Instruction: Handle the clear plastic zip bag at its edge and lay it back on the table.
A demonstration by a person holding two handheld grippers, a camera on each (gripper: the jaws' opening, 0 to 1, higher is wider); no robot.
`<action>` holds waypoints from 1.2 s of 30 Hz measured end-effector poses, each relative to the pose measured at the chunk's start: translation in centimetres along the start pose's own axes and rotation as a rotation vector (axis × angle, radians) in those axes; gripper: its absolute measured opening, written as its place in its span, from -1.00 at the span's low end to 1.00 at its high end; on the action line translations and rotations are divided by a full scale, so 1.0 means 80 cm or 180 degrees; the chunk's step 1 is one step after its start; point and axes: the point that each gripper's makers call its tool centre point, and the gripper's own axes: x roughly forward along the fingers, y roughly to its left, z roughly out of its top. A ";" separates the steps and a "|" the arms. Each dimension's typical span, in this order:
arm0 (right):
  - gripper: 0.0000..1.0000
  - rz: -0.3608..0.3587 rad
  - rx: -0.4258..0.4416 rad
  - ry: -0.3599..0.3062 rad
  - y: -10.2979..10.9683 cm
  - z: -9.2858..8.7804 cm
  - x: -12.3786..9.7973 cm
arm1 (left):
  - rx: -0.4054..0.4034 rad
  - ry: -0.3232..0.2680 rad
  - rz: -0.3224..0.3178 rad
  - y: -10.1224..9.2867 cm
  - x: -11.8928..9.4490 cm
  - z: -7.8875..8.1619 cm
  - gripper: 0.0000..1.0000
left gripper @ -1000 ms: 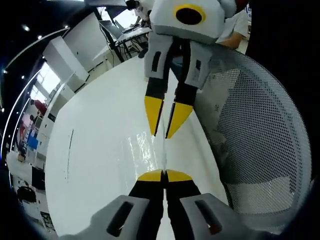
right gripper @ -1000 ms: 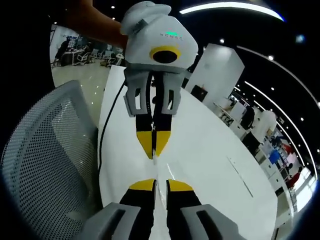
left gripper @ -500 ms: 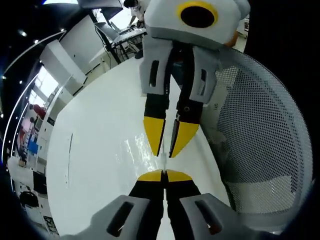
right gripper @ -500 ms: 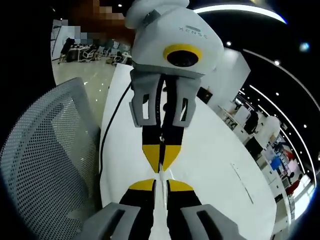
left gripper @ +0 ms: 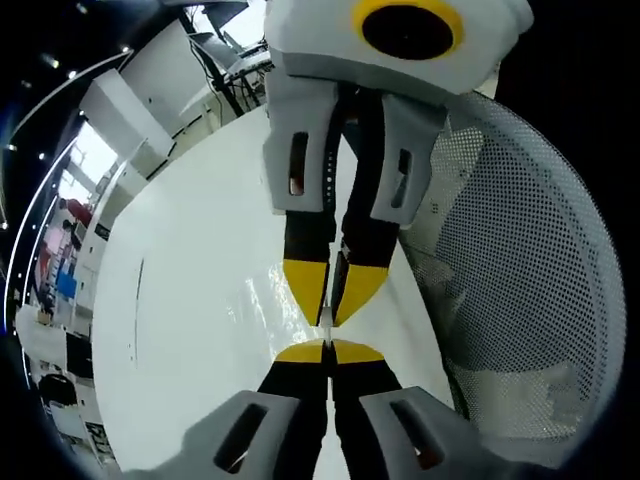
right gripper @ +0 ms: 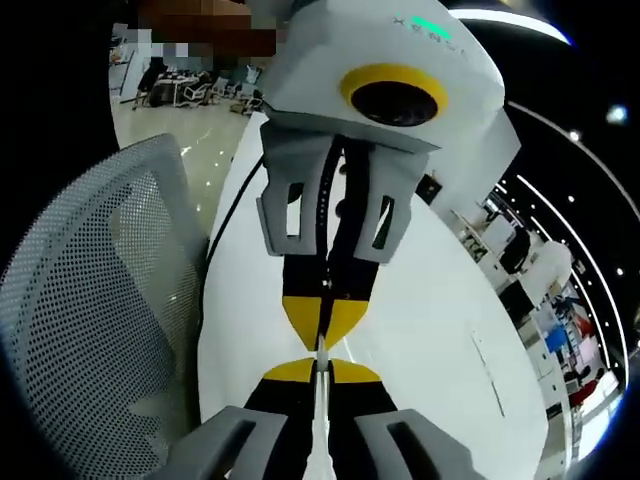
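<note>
Between the two opposed pairs of jaws, nearly tip to tip, the clear zip bag (left gripper: 285, 300) hangs edge-on above the white table (left gripper: 180, 300), its edge pinched by both the left gripper (left gripper: 328, 351) and right gripper (right gripper: 318, 370), equally near.

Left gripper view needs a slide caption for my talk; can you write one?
Both grippers, left gripper and right gripper, pinch the clear zip bag tip-to-tip above the white table.

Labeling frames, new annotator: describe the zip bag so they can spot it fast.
Start at the long white table beside the grey mesh chair. Above it the left gripper and right gripper meet tip to tip; the clear plastic zip bag hangs pinched between them. It alone is see-through, showing as glossy wrinkled glints.
</note>
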 end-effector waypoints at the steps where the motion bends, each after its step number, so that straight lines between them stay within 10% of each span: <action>1: -1.00 0.0006 0.0035 -0.0001 0.001 0.000 -0.001 | -0.0013 -0.0013 0.0000 0.000 0.000 0.001 -1.00; 36: -1.00 -0.0199 0.0278 -0.0029 0.014 -0.001 -0.006 | 0.0122 -0.0113 0.0021 -0.013 0.004 0.007 -1.00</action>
